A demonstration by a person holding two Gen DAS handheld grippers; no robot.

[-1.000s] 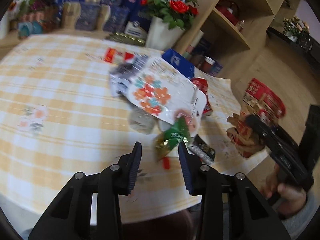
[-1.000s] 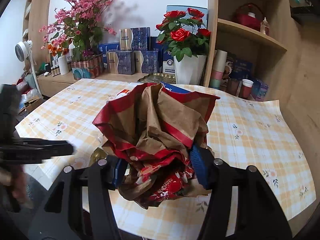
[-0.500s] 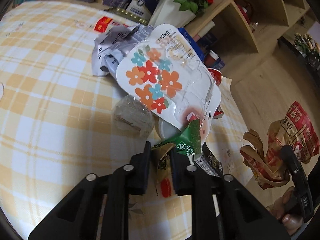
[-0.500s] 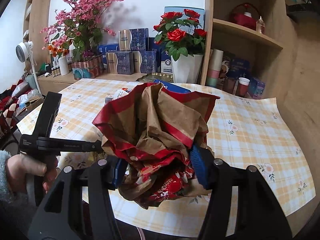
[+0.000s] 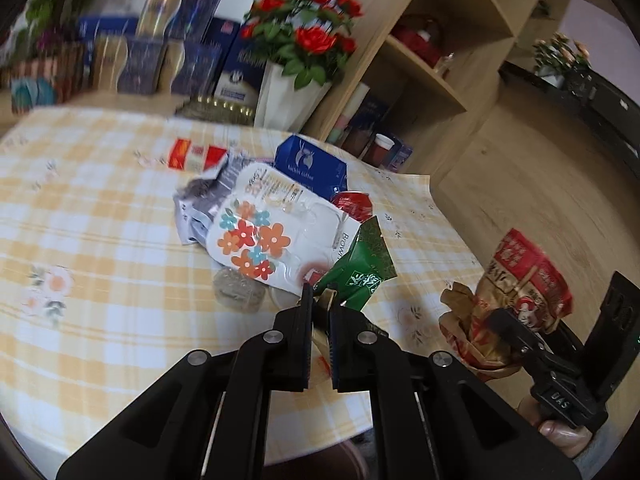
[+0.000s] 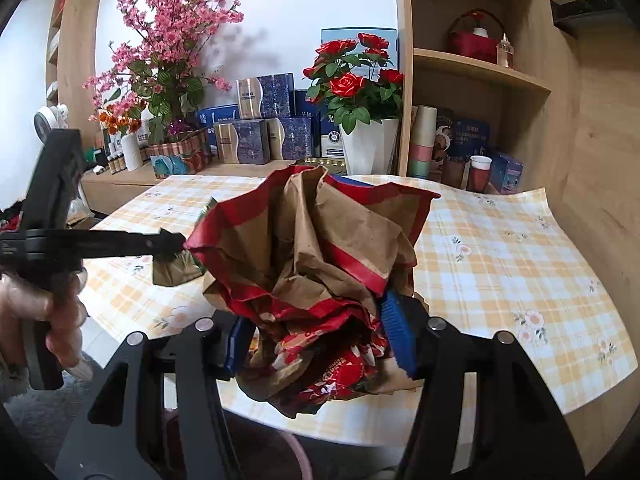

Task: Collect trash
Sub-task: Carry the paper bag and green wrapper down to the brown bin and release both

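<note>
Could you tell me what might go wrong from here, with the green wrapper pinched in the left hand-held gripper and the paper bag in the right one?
1. The left hand-held gripper pinches only the bottom edge of the green wrapper, so it could slip out.
2. The crumpled paper bag in the right hand-held gripper has a narrow, folded mouth, so the wrapper may miss it.
3. The wrapper sits close to the flowered white pouch and might drag it.

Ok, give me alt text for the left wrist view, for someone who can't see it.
The left gripper, shut on a green wrapper, holds it above a yellow checked tablecloth. Behind lies a pile of trash: a flowered white pouch, a blue box, a red can. At right, the right gripper holds a crumpled red-and-brown paper bag.
</note>
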